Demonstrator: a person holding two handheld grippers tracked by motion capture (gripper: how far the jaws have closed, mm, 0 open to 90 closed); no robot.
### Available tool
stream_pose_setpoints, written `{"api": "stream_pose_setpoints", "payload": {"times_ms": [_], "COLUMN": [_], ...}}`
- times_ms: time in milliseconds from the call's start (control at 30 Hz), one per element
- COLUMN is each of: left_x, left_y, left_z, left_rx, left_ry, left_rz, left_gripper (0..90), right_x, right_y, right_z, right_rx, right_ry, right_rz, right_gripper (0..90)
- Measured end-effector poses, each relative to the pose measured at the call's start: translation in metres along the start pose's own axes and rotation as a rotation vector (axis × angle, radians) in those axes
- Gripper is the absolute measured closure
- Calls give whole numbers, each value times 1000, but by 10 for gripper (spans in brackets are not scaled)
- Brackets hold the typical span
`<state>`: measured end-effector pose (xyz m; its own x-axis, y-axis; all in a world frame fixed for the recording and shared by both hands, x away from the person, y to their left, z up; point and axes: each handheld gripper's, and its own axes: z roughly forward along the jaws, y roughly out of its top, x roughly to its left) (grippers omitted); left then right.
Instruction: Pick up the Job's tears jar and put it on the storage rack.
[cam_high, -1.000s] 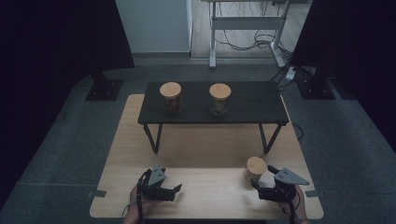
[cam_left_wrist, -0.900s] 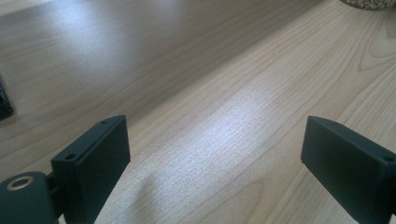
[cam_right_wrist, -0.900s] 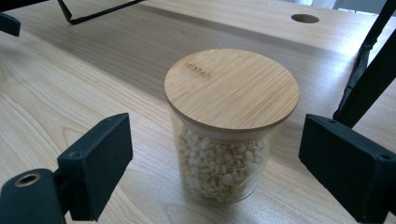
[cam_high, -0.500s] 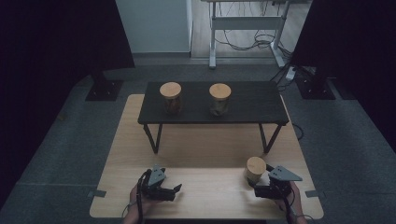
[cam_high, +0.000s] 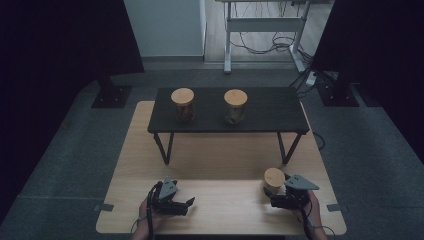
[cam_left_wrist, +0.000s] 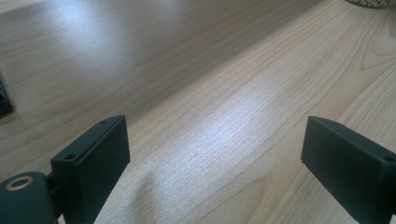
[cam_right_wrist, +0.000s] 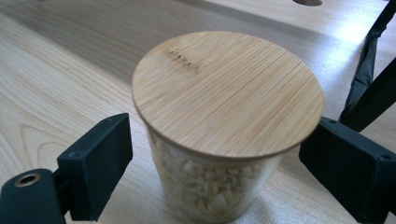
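— Jar (cam_right_wrist: 219, 135), then: where does it sit against the right gripper (cam_right_wrist: 219, 154)?

— Start at the gripper. Its jaws stand wide apart, one on each side of the glass, and neither pad touches it. Nothing is held. In the right gripper view the jar stands upright between them, bamboo lid (cam_right_wrist: 227, 91) on, pale grains showing through the wall.

— So the jar lies straight ahead of the jaws?

— Ahead and already between them, I judge. From the high view the right gripper (cam_high: 280, 201) lies near the front right corner of the board (cam_high: 225, 165), and the jar (cam_high: 274, 181) is just beyond it, toward the far edge. The jar's long axis runs straight up; the jaws come at it from the side, level with the glass below the lid.

— And the other hand?

— Left gripper (cam_high: 186, 204) rests near the front edge, left of the middle, well apart from the jar. In its own view the left gripper (cam_left_wrist: 215, 154) is spread open over bare wood, holding nothing. The right hand is plainly the nearer one.

— What does the close call for?

— A straight squeeze on the glass, I think, keeping the pads under the lid's rim. Two more jars (cam_high: 182, 104) stand on the black table (cam_high: 270, 112) by the board's far edge.
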<state>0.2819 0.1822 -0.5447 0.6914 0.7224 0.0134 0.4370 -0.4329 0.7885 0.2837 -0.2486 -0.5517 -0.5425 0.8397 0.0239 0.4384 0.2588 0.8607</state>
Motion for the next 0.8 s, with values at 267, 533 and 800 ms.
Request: {"api": "stream_pose_setpoints", "payload": {"times_ms": [267,533,800], "left_x": [0,1,0], "left_y": [0,0,0], "left_z": [1,-1,0], "left_rx": [2,-3,-1], "left_ry": [1,5,3], "left_rz": [1,2,4], "left_gripper": [77,77,77], "right_x": [3,7,7], "right_y": [3,2,2], "right_z": [12,18,18], "right_rx": [28,52,44], "right_ry": [-21,-54,-56], "right_rz": [-16,-17,-16], "right_gripper": [129,233,235]}}
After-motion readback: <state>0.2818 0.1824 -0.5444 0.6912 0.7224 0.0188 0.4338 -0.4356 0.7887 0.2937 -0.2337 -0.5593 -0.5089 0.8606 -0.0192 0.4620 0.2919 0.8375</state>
